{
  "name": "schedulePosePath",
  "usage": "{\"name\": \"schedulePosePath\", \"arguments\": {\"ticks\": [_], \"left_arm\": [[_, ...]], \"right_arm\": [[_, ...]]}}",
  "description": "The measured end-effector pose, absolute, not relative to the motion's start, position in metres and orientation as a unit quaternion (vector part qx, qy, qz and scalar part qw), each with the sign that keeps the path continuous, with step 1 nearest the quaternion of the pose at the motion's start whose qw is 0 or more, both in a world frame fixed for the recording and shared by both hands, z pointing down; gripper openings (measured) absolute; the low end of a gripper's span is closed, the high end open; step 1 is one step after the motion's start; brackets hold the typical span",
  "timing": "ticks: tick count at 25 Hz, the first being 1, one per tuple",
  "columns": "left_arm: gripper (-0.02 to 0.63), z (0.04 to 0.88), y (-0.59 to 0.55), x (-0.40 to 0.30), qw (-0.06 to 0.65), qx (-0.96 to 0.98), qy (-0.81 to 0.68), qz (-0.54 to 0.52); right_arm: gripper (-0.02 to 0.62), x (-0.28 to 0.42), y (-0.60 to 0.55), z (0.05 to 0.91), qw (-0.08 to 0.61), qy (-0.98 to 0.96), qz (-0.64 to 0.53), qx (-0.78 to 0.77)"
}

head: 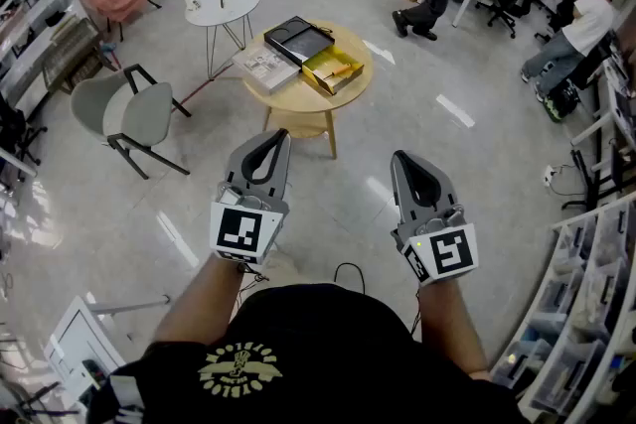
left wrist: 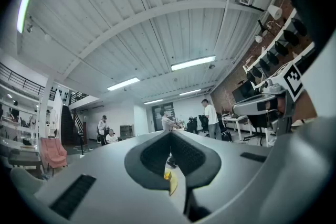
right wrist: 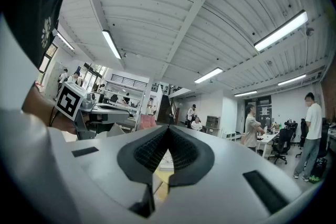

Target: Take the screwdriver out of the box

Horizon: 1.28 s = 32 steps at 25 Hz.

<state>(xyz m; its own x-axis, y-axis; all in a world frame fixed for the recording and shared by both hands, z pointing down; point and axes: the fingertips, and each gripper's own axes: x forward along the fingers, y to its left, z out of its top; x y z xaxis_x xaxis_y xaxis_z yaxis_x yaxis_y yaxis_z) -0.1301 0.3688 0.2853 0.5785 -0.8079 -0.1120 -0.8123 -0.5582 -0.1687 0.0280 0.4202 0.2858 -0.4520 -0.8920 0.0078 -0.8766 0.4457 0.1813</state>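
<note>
The left gripper (head: 270,142) is held level with its jaws pressed together on nothing. In its own view only a sliver of yellow is seen below the meeting pads. Ahead of it, at 12 o'clock and well apart, stands the round tabletop (head: 293,96), so the step in hand is judged to be the approach. On the tabletop a pale flat pack (head: 266,67) lies at 9 o'clock, a black case (head: 298,40) at 12 o'clock and an open yellow box (head: 318,74) at 3 o'clock. Inside the yellow box an orange-handled item is seen, taken to be the screwdriver (head: 342,70); its shaft is too small to make out. The right gripper (head: 402,157) is likewise level, pressed together and empty. Since the yellow box sits on the right side of the tabletop, the screwdriver is probably best taken with this gripper. The tabletop should be closed on first, and the jaws spread only once the gripper is above the box. The handle should then be pinched across its width and lifted straight up, clear of the box walls. The left gripper could be set against the near wall so that the light box is not dragged or tipped.
</note>
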Motion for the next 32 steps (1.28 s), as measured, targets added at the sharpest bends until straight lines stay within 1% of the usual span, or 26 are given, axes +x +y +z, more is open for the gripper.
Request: {"name": "schedulePosePath", "arguments": {"ticks": [6,10,15,20,23,32], "left_arm": [[0.017,0.283,0.382,-0.138,0.115,-0.881,0.459,-0.011],[0.017,0.269,0.385,-0.14,0.134,-0.875,0.464,0.007],[0.017,0.262,0.388,-0.14,0.144,-0.874,0.464,0.005],[0.017,0.281,0.375,-0.162,0.134,-0.866,0.481,-0.018],[0.017,0.291,0.352,-0.169,0.122,-0.862,0.491,-0.023],[0.017,0.307,0.28,-0.145,0.094,-0.879,0.467,-0.014]], "right_arm": [[0.014,0.02,0.429,0.283,0.041,-0.85,-0.075,0.519],[0.014,0.021,0.428,0.276,0.015,-0.852,-0.072,0.518],[0.015,0.022,0.418,0.274,0.027,-0.849,-0.088,0.52],[0.015,0.022,0.398,0.29,0.024,-0.847,-0.066,0.526],[0.015,0.026,0.38,0.299,0.034,-0.844,-0.064,0.531],[0.017,0.026,0.328,0.312,0.068,-0.846,-0.056,0.525]]}}
